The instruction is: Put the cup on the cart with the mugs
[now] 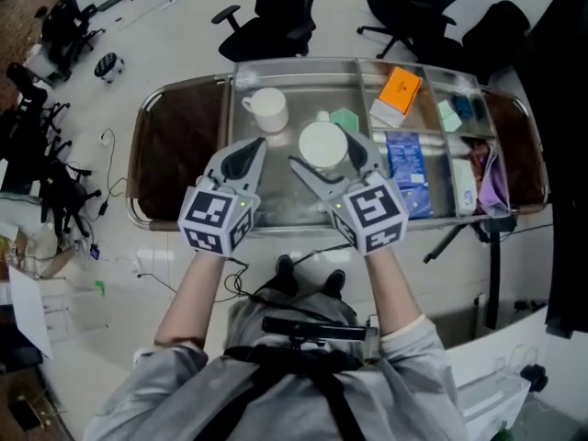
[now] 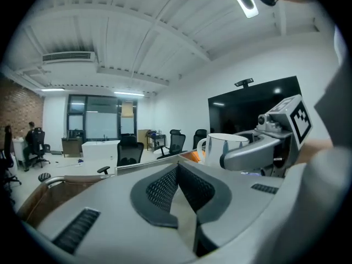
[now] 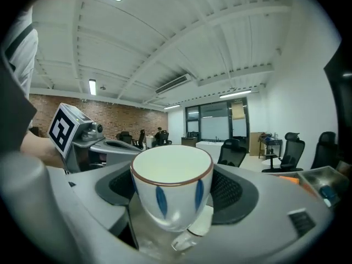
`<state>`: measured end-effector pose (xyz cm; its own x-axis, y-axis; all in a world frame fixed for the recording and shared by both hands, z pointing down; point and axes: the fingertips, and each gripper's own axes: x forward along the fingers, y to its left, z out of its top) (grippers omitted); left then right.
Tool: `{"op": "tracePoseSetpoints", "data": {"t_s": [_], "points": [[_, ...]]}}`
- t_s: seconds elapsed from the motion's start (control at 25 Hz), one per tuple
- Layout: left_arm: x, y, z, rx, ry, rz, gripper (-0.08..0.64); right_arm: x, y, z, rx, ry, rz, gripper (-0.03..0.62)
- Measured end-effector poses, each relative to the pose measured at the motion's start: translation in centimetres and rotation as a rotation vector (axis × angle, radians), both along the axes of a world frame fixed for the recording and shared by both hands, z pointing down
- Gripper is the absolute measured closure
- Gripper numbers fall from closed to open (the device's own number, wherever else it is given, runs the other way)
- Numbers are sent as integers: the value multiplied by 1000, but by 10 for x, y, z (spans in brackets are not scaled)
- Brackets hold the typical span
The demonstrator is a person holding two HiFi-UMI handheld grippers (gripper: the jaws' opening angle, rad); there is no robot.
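A white cup (image 3: 172,183) with blue marks and a brown rim sits upright between my right gripper's (image 3: 173,194) jaws, which are shut on its sides. In the head view this cup (image 1: 322,144) hangs over the metal top of the cart (image 1: 276,205), right of the middle. One white mug (image 1: 266,108) stands on the cart's far left part, a short way beyond the cup. My left gripper (image 1: 257,145) hovers beside the cup on its left, jaws shut and empty. In the left gripper view its own gripper (image 2: 177,172) shows the pads meeting, with the cup (image 2: 228,146) to the right.
On the cart's right half lie an orange box (image 1: 401,90), a blue packet (image 1: 404,171), a green item (image 1: 345,119) and a purple cloth (image 1: 496,189). Office chairs (image 1: 266,16) stand behind the cart. Cables and gear (image 1: 50,182) lie on the floor at left.
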<state>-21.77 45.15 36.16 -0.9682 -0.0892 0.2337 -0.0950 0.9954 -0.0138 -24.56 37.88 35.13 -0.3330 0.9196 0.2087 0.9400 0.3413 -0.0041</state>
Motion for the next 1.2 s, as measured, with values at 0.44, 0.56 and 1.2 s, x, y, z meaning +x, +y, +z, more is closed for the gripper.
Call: {"op": "tracePoseSetpoints", "data": {"t_s": [0.44,0.56,1.2], "points": [[30,82,9,27,-14,-149,555,25,97,46,59,57,-94,196],[32,89,14,38,-13,-157,555,24,111,60,84,74,-96,196],[36,102,23,55,-16,-174,557,11,142,131,229,148,-80,196]]}}
